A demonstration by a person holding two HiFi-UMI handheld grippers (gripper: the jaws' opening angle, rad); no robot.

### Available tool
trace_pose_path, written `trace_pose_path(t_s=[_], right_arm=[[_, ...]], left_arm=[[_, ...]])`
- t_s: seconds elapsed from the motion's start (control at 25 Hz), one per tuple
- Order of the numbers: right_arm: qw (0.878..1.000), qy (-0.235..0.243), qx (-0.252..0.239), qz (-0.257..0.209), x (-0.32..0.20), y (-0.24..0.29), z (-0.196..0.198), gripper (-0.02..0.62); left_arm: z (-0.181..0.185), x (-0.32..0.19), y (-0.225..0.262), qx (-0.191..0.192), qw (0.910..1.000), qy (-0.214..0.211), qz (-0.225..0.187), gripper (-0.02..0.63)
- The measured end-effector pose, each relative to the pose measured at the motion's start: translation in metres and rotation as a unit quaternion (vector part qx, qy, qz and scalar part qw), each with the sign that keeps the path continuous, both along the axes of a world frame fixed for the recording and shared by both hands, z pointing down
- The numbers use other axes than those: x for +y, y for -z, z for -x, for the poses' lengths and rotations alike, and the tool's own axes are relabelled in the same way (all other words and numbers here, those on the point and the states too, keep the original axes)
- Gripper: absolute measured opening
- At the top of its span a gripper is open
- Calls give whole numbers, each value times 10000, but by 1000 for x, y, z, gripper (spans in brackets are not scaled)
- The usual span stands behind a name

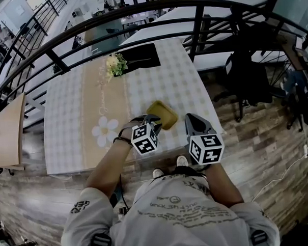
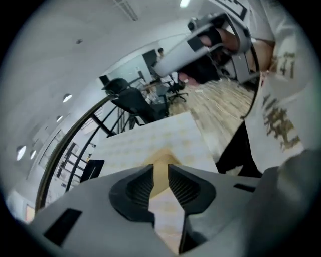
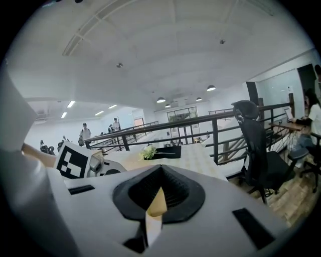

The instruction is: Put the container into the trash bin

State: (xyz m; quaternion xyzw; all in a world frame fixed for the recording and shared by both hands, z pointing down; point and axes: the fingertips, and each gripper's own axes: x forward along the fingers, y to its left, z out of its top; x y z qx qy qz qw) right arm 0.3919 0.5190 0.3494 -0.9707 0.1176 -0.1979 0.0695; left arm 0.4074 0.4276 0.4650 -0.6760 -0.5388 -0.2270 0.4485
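Fingers [image 2: 138, 188] of the left gripper [image 2: 161, 168] stand a narrow way apart with nothing pressed between them. Through the slit shows a corner of the yellow container [image 2: 161, 159], which lies beyond the tips on the checked tablecloth [image 2: 150, 140]. From the head view this container [image 1: 162, 114] is a shallow square tray set cornerwise near the table's [image 1: 72, 123] near edge. Its inside shows only plain yellow. The left gripper's tips sit just beside the container's left edge, though whether they touch it cannot be told. The right gripper [image 3: 160, 170] has its fingertips drawn together; a tan sliver shows in the wedge behind them, and what it belongs to cannot be told. In the head view the right gripper [image 1: 197, 125] hangs near the table's near right corner, just right of the container. Far across the table lies a black tray [image 1: 141, 55], with a small bunch of pale flowers [image 1: 116, 64] at its left end.
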Motion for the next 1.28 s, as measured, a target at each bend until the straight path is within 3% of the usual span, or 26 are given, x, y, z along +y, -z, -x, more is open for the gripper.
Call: trace_pose_path(t_s=[0.12,0.2,0.32,0.48,0.64,0.84,1.04,1.16,1.28], right_arm=[[9999,-150,-7,-41,13,-1,-1,3],[9996,-263,-10,-62,22,1,-2,3],[9991,-426,-32,-68,34,-1,-3,3],[9983,-577,-73,-22,47,-3,-1,3],[9976,-688,-101,2,58,-6,1,3],[9971,-759,-100,-19,70,-7,0,3],[9966,-804,-145,-65,78,-10,0,3],[9962,-855,-164,-78,83,-12,-1,3],[9962,-842,-186,-120,84,-14,-2,3]], left_arm=[[4,-6,-26,-76,9927,-805,-899,134],[6,-12,-42,-158,9835,-1148,-1387,161],[1,-17,-63,28,9702,-1526,-1882,175],[-5,-13,-82,350,9536,-2042,-2184,175],[-11,-12,-101,295,9397,-2238,-2567,175],[-11,-12,-121,-13,9328,-2224,-2837,175],[-15,-13,-132,78,9231,-2314,-3069,167],[-14,-11,-133,56,9212,-2403,-3058,41],[-12,-7,-128,-17,9246,-2406,-2954,17]])
